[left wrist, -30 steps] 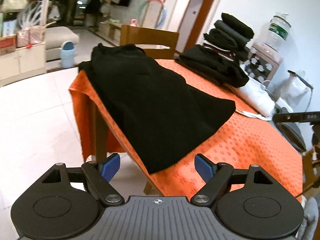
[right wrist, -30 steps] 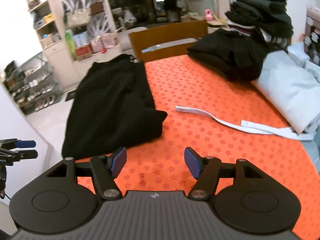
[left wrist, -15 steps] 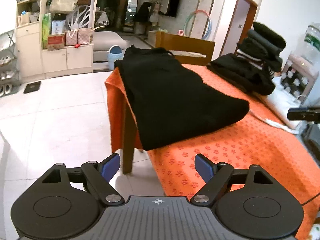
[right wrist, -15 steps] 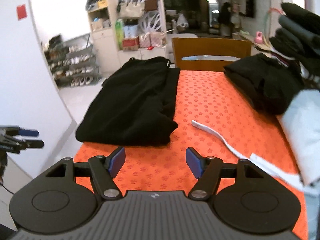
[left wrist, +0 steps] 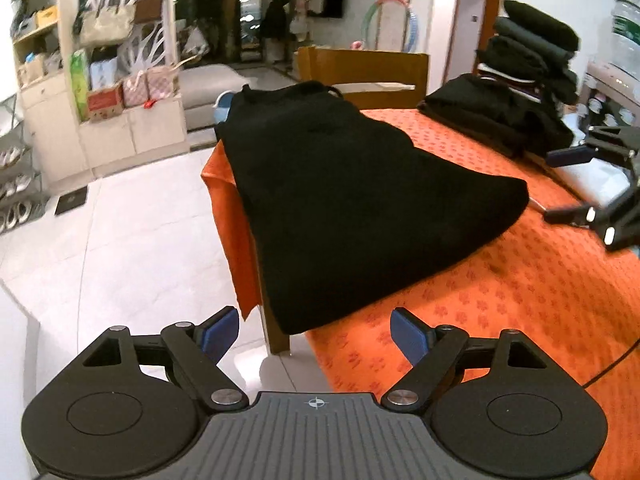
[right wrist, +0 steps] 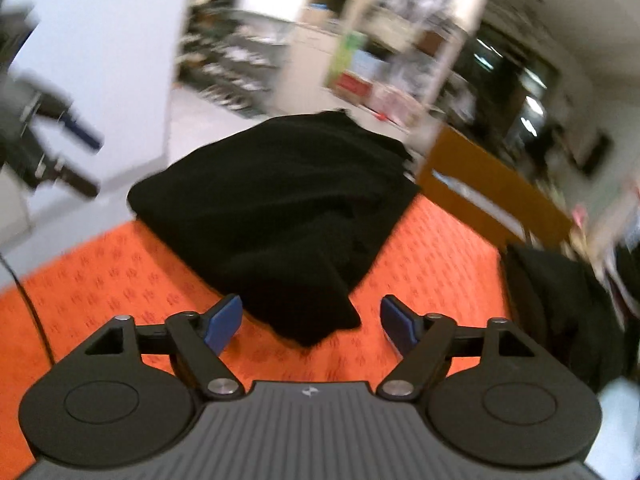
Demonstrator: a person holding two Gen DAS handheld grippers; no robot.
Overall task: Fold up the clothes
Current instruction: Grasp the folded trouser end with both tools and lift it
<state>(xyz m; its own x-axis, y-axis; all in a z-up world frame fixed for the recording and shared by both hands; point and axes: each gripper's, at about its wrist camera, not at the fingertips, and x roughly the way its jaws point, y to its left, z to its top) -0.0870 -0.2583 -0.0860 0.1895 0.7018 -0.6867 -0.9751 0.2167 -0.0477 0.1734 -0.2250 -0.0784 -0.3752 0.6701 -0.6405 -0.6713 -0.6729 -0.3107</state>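
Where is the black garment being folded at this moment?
The black garment lies on the orange tablecloth at the table's left edge in the left wrist view, its far end by the wooden chair; both grippers are short of it.

Garment (left wrist: 352, 200) lies on tablecloth (left wrist: 520, 300), chair (left wrist: 372, 76) behind.

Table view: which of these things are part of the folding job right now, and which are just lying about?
In the job:
- black garment, spread on the orange tablecloth
- left gripper, jaws opening, nothing between them
- right gripper, jaws opening, garment's corner ahead of them, not gripped

Lying about:
- pile of dark clothes
- wooden chair
- shelves
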